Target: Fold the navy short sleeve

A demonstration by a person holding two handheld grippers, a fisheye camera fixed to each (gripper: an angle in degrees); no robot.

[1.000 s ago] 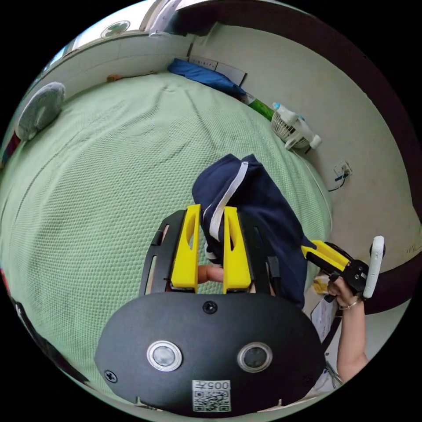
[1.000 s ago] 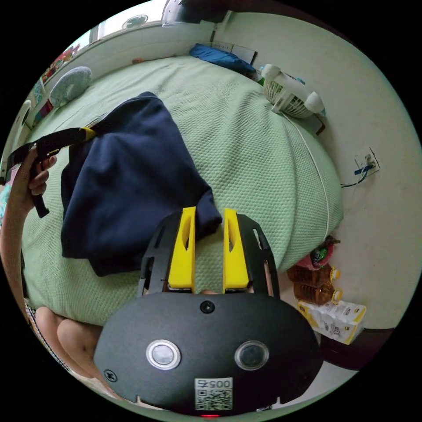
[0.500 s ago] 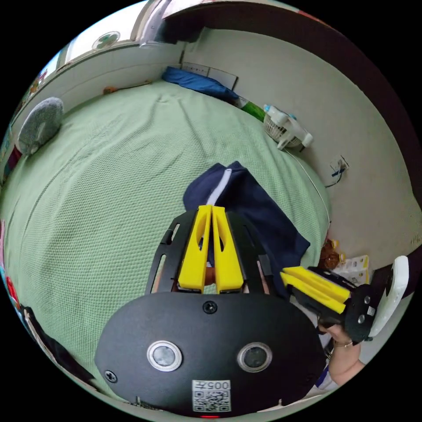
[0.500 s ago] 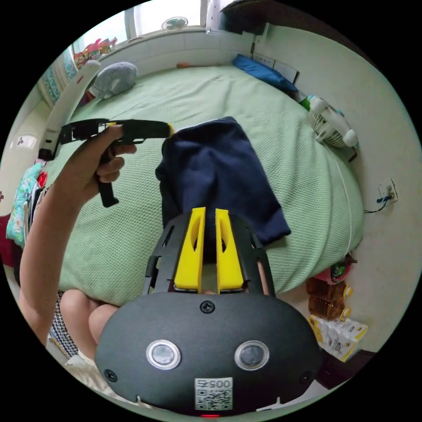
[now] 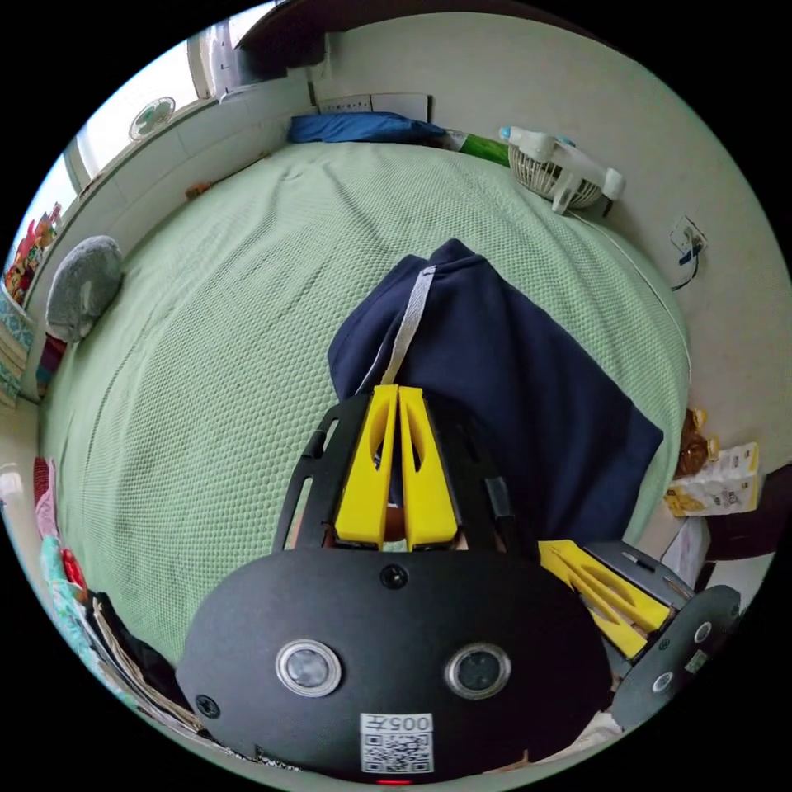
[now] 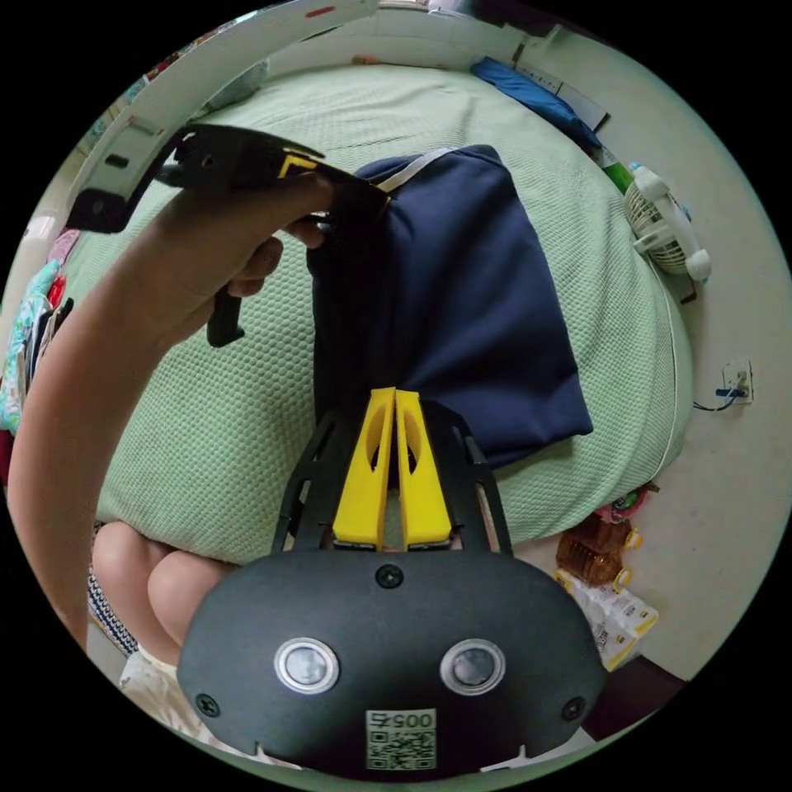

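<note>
Shirt (image 6: pixel 470 289) (navy) hangs lengthwise — both grippers (image 5: pixel 398 394) (image 6: pixel 394 398) clamped.

Green bed (image 5: pixel 206 346), navy short sleeve (image 5: pixel 511 371), seemingly blue pillow (image 5: pixel 363 128)

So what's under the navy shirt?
The navy shirt lies on the green bedspread, which shows all around it. Both the left gripper and right gripper pinch its near edge. Whatever lies beneath the fabric itself is covered.
</note>
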